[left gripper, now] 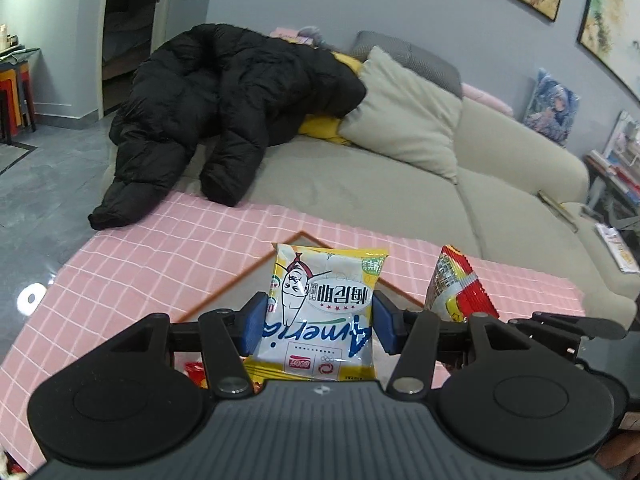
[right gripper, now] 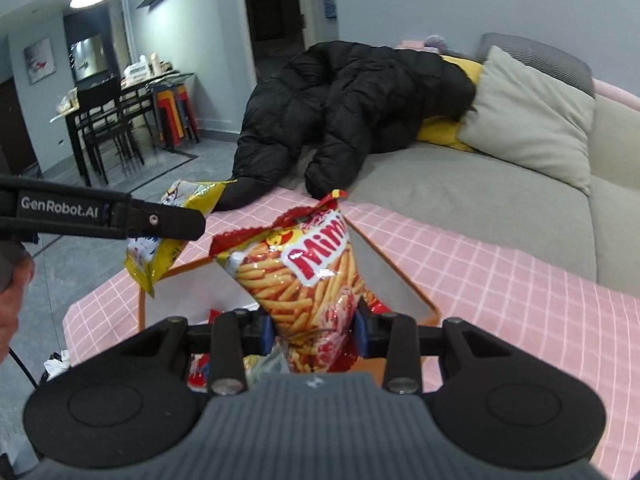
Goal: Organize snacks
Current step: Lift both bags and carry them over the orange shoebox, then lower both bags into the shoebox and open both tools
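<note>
The yellow-and-white snack bag point(left gripper: 320, 312) was glossy plastic film, smooth and reflective. The red snack bag point(right gripper: 308, 280) beside it was shinier, crinkled foil-like film. Under both bags, the pink checked tablecloth point(left gripper: 160, 248) looked like matt woven cloth. Beyond the tablecloth, the black puffer coat point(left gripper: 224, 112) had a soft sheen, and the beige sofa point(left gripper: 360, 184) was matt fabric.

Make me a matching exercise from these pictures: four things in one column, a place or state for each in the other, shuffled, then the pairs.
Things:
1. yellow and white snack bag
2. red snack bag
3. black puffer jacket
4. pink checked cloth

Places or states:
A. draped over the sofa
B. held in the right tool
C. spread over the table
D. held in the left tool

Pairs: 1-D, 2-B, 3-A, 4-C
</note>
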`<state>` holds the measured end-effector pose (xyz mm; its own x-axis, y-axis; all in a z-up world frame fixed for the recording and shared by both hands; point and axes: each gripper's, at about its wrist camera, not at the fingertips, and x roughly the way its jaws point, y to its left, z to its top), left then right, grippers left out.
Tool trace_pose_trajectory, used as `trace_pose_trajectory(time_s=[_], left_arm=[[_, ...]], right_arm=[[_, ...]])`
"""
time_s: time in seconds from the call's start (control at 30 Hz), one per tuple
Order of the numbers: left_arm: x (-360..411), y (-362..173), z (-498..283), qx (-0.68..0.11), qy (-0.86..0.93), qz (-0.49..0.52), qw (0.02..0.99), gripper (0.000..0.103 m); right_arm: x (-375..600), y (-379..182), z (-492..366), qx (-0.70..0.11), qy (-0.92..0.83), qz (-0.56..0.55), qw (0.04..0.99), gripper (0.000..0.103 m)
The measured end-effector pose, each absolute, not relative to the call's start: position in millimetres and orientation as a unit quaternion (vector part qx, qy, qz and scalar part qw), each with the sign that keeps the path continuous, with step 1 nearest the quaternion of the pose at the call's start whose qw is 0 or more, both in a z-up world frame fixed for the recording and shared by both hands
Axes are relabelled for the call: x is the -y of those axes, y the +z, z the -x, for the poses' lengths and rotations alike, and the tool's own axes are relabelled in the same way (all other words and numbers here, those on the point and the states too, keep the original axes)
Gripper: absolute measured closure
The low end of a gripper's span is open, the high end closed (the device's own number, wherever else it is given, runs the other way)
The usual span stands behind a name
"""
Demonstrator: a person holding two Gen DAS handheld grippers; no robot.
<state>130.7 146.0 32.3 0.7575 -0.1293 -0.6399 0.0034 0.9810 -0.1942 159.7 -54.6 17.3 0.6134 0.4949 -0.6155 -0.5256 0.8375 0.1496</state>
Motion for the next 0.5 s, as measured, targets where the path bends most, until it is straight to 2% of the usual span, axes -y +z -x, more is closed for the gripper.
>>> trace_pose_trajectory(time_s=[0.3,0.5], left_arm=[[-149.8,-24.3,-178.5,-0.439,-0.019,0.048,0.897,0.041],[-153.3,-65.1,-195.7,-0.499,-0.004,0.027,0.866,0.041]], right_arm=[[12.8,-20.1,-220.0,-0.399,0.295,0.062,0.866,0.069],[-11.4,-59.2,-252.6,-0.486,0.287,0.1,0.819,0.069]])
